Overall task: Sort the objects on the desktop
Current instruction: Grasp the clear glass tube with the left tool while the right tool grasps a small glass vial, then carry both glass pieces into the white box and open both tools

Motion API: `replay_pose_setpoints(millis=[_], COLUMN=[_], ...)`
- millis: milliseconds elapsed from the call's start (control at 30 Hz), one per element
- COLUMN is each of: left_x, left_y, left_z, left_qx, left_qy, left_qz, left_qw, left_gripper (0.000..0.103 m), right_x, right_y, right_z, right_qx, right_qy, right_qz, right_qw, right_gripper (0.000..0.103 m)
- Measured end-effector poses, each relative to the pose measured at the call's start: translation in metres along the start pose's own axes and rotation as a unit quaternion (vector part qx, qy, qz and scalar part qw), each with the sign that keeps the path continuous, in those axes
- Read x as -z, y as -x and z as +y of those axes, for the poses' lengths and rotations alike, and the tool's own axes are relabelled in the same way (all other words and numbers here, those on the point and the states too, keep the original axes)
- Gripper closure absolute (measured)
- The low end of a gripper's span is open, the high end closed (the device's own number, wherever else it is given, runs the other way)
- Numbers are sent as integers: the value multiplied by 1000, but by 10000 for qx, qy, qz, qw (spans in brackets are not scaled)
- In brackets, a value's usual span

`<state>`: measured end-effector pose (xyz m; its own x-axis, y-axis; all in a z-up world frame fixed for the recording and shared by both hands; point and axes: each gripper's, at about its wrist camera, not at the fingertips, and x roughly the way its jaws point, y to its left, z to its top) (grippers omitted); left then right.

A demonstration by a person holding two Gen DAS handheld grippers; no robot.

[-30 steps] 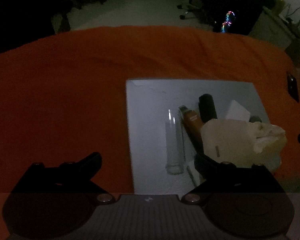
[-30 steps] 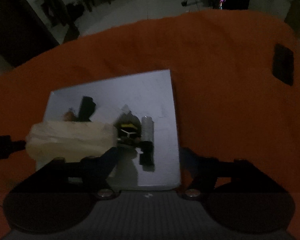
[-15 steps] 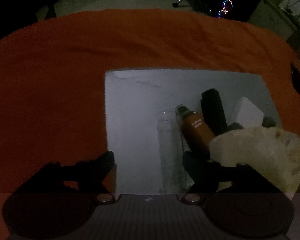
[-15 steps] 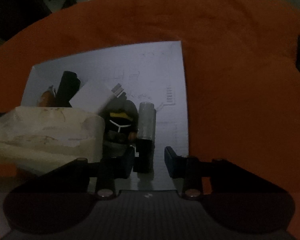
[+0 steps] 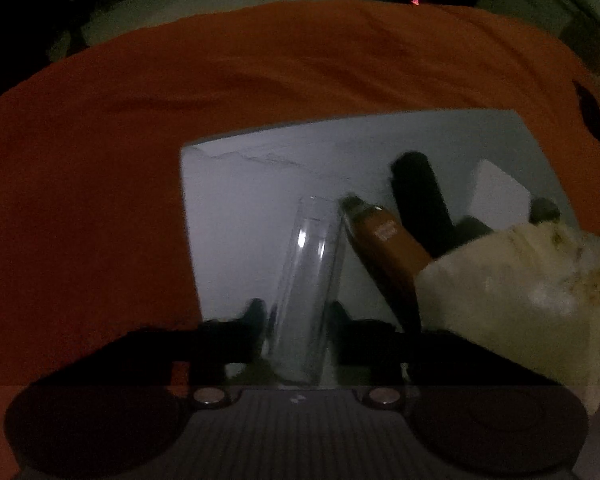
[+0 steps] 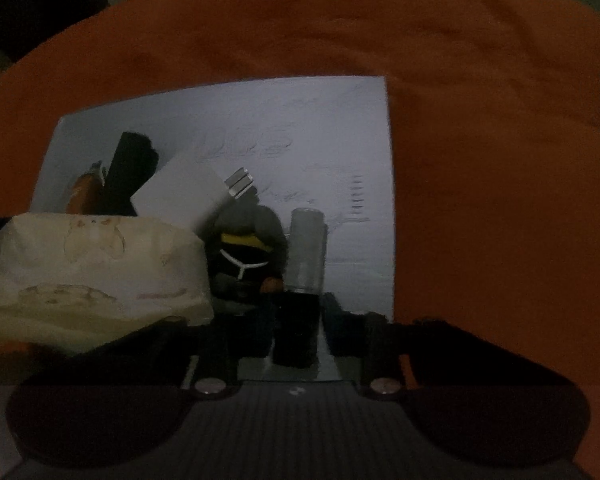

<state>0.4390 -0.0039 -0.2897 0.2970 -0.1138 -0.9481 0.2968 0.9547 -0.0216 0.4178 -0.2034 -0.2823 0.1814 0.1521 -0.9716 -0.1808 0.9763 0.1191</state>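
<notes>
A white sheet (image 5: 252,200) lies on the orange cloth and carries the objects. In the left wrist view a clear glass tube (image 5: 308,280) lies between the fingers of my left gripper (image 5: 296,316), which stands closed in around it. Beside it lie an orange-brown bottle (image 5: 384,248), a black cylinder (image 5: 416,192) and a white box (image 5: 500,192). In the right wrist view my right gripper (image 6: 296,320) has closed in around a silver-and-black cylinder (image 6: 306,252), next to a grey and yellow figure (image 6: 248,248).
A cream crumpled paper bag (image 5: 520,300) sits at the sheet's near edge between the two grippers; it also shows in the right wrist view (image 6: 88,264). A small black item (image 5: 590,116) lies on the orange cloth (image 5: 100,160) at far right.
Both grippers have moved forward over the sheet and narrowed. The left now straddles the glass tube, the right the silver-and-black cylinder.
</notes>
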Motion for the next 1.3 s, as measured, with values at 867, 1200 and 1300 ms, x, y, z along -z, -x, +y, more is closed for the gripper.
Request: replay_pose_setpoints(millis=[867,1200,1300], left_x=[12,18,20], left_y=[17,41,62], left_z=[5,8,8], left_qx=[73,-202,-220], left_qy=[-22,209,202], left_qz=[153,-303,-424], left_qw=[9999,9991,9987], left_gripper=[69,79,79], right_x=[1,9,13], right_y=[2,28,48], right_z=[3,-3,-4], right_qx=[366,278,240], right_qy=[414,49,-29], right_qz=[146,-73,-201], right_qw=[9984,9996,9995], right_gripper=[72,81,81])
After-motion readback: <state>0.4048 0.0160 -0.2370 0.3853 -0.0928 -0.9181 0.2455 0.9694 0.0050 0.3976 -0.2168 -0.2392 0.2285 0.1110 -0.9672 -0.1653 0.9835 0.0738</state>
